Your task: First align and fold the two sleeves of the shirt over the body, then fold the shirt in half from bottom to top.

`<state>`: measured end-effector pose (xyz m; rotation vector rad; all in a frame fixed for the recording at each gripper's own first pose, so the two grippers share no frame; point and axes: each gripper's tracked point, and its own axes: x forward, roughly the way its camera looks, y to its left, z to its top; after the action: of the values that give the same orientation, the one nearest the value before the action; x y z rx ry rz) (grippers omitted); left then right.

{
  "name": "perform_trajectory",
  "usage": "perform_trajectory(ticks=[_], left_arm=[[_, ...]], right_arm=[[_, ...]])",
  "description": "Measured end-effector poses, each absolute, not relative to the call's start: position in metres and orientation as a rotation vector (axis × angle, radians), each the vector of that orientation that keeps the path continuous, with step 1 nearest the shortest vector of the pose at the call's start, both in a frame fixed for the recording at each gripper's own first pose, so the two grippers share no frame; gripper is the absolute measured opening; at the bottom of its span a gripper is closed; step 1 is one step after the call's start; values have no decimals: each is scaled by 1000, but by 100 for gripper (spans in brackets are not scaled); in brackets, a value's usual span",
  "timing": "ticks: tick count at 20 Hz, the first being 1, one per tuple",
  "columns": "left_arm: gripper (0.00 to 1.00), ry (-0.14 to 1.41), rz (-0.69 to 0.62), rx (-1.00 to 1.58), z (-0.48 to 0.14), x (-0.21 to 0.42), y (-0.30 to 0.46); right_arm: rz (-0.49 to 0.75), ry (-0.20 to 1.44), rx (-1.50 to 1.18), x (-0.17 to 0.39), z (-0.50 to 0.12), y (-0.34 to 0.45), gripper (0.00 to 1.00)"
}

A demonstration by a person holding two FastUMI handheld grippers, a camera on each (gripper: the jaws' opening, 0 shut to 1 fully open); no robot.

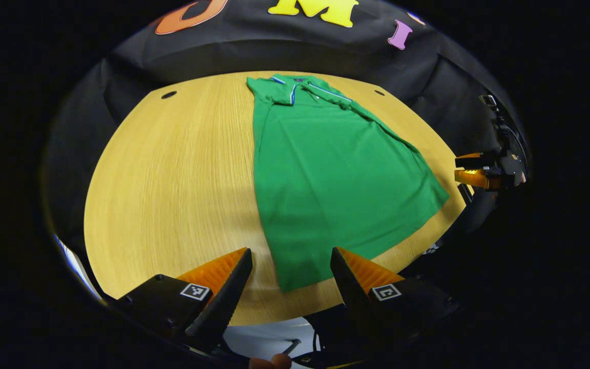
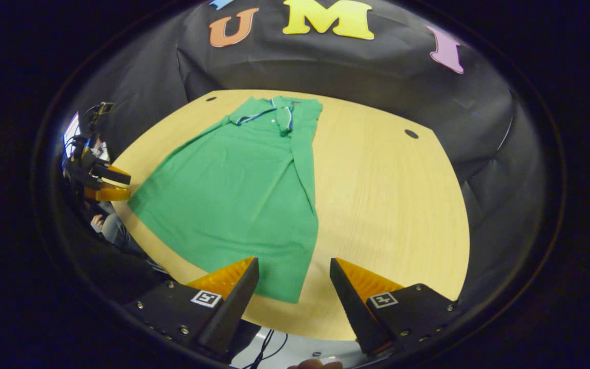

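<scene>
1. Left gripper view: left hand-held gripper (image 1: 291,264) at the bottom, fingers spread wide, nothing between them. It sits above the near edge of the wooden surface (image 1: 172,179), not touching the cloth.
2. Green shirt (image 1: 325,174) lies flat on the surface, collar (image 1: 300,84) at the far end, hem toward the camera. Both sleeves are already folded in over the body, so the outline is a long panel. The near-left hem corner lies right between the fingertips, a little ahead of them.
3. Right hand-held gripper (image 1: 471,169) shows at the right edge, just beside the shirt's other hem corner. Fingers have a small gap, nothing visibly in it.
4. Two small dark holes in the surface near the far edge (image 1: 168,95).
5. Right gripper view: right hand-held gripper (image 2: 294,269) at the bottom, fingers wide apart, empty, above the near edge of the surface (image 2: 392,195).
6. Shirt (image 2: 233,195) lies left of centre, collar (image 2: 269,110) far, hem near. Near-right hem corner sits between the fingertips, just ahead.
7. Left hand-held gripper (image 2: 108,184) at the left edge, beside the shirt's far hem corner, nothing gripped. Part of a person (image 2: 110,228) is seen below it.
</scene>
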<state>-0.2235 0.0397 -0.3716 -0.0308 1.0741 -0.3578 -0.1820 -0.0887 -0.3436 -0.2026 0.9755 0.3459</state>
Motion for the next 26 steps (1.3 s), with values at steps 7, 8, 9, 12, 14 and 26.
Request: perform_trajectory(ticks=[7,8,9,12,14,26], left_arm=[[99,1112,-332,-24,-386,-227,39],[99,1115,-339,1,-386,-230,38],[99,1115,-344,24,-387,-232,37],[100,1106,-358,50,-389,-233,28],[100,1104,-359,65,-392,-233,26],[3,1082,-343,-77,-381,-221,23]], right_arm=[[381,1020,-223,-193,-383,-77,89],[385,1025,-225,-192,-388,-75,89],[388,1034,-229,-192,-394,-73,89],[409,1036,-236,-194,-400,-69,91],[411,1035,-219,-195,-400,-69,92],[454,1094,-129,-188,-391,-54,1]])
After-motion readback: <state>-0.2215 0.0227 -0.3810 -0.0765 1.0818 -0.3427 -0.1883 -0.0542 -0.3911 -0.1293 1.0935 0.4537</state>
